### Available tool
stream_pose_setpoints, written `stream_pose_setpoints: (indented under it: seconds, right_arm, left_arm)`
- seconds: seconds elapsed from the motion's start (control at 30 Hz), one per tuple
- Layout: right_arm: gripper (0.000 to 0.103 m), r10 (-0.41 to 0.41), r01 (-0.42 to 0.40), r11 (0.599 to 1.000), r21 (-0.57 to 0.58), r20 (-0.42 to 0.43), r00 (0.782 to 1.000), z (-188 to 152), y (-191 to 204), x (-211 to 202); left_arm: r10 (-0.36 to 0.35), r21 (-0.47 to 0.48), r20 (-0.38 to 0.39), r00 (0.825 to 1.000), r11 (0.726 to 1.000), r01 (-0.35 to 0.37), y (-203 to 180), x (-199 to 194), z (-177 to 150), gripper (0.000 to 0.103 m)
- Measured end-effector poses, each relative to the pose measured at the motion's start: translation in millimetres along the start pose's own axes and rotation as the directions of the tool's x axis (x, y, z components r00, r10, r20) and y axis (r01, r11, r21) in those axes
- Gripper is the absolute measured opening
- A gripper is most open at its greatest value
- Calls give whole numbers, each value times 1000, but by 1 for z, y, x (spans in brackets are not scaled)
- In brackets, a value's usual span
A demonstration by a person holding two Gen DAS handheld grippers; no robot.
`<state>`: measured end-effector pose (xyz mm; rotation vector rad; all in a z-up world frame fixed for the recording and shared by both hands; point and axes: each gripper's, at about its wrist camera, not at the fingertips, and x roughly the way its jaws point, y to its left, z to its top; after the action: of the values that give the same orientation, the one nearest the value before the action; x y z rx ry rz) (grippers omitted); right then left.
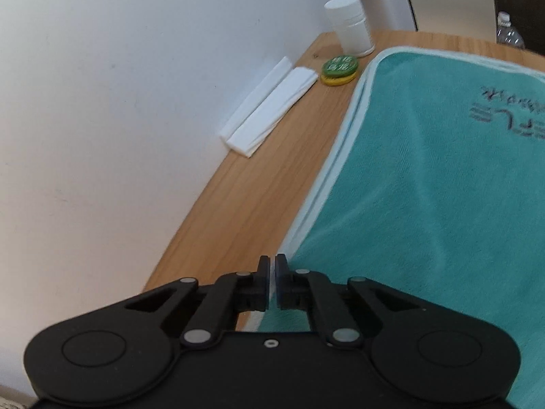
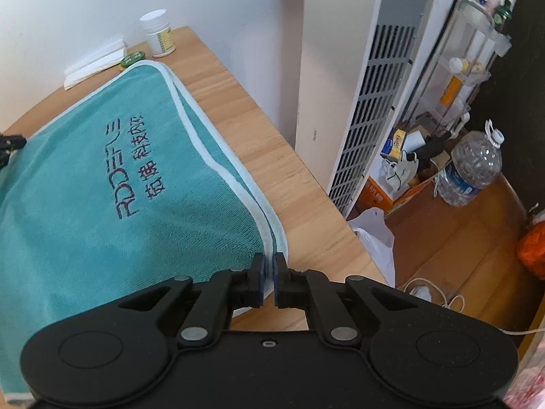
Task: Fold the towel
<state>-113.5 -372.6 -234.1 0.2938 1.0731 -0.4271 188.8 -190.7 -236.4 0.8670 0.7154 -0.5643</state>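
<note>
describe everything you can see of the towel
The towel is teal terry cloth with pale blue-white piping and dark embroidered lettering. It lies on the wooden table, folded at least once, two piped edges stacked along each side. The left gripper and right gripper each pinch a near corner; its far corner almost reaches a green disc.

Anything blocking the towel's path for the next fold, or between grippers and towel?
Nothing visible. Left gripper and right gripper are each shut on the towel hem. The white bottle and folded tissues sit apart, near the wall.
</note>
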Motion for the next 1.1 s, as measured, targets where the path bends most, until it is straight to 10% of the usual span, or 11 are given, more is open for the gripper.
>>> stream_pose_setpoints:
  seconds: [0.1, 0.27, 0.5, 0.77, 1.1]
  right_arm:
    - [33, -53, 53, 998, -16, 33, 998, 5, -4, -6]
    - [33, -32, 41, 997, -70, 120, 992, 40, -2, -21]
    - [26, 223, -201, 934, -297, 42, 974, 103, 63, 20]
    - [6, 214, -210, 940, -271, -13, 977, 103, 53, 67]
    - [11, 189, -190, 944, -270, -30, 982, 114, 46, 65]
  left_arm:
    - [10, -77, -15, 1000, 997, -11, 16, -4, -1, 3]
    - [-21, -215, -14, 1000, 976, 18, 35, -29, -9, 5]
    - [-110, -299, -16, 994, 949, 101, 21, -54, -21, 6]
    - [-103, -357, -70, 992, 931, 72, 21, -38, -30, 6]
    - [-75, -460, -146, 986, 888, -1, 35, -34, -29, 7]
